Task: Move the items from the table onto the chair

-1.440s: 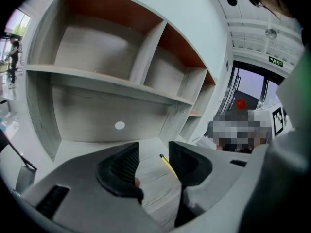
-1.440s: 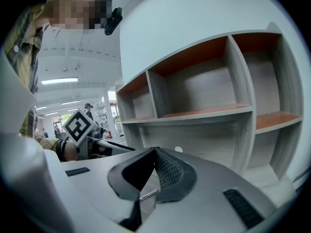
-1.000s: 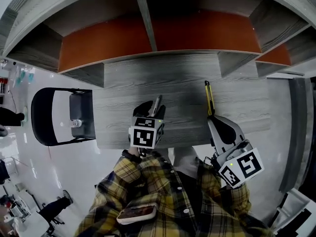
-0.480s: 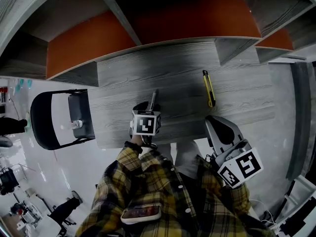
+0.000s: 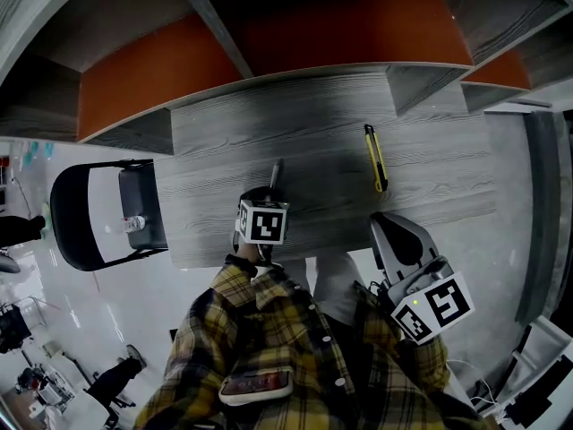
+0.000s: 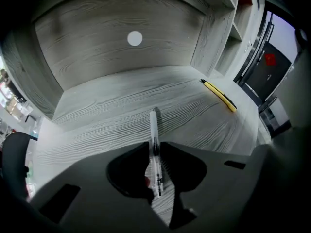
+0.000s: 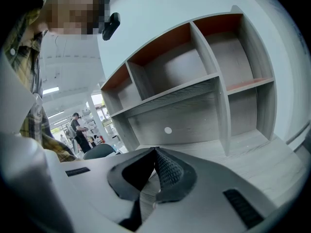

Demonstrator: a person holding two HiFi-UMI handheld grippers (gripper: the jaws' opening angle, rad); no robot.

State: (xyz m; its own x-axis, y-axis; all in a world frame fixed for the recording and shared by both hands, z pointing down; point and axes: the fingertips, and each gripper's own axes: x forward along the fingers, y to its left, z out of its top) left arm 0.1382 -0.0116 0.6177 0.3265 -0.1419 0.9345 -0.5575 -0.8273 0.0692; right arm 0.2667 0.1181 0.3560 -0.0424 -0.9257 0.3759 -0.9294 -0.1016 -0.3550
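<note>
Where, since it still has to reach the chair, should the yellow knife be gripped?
Grip the yellow knife at mid-body, across its narrow width, coming down from above. It lies flat on the table, long and slim, its long sides free, so jaws probably fit either side.

The left gripper (image 6: 155, 148) is pointing down at the grey wooden table (image 6: 107, 115). Its jaws have just been closing and are now pinching a clear pen (image 6: 154, 127) that is lying lengthwise between them. A yellow utility knife (image 6: 219, 95) is lying well apart on the right. A dark chair (image 6: 10, 164) is showing at the left edge.
</note>
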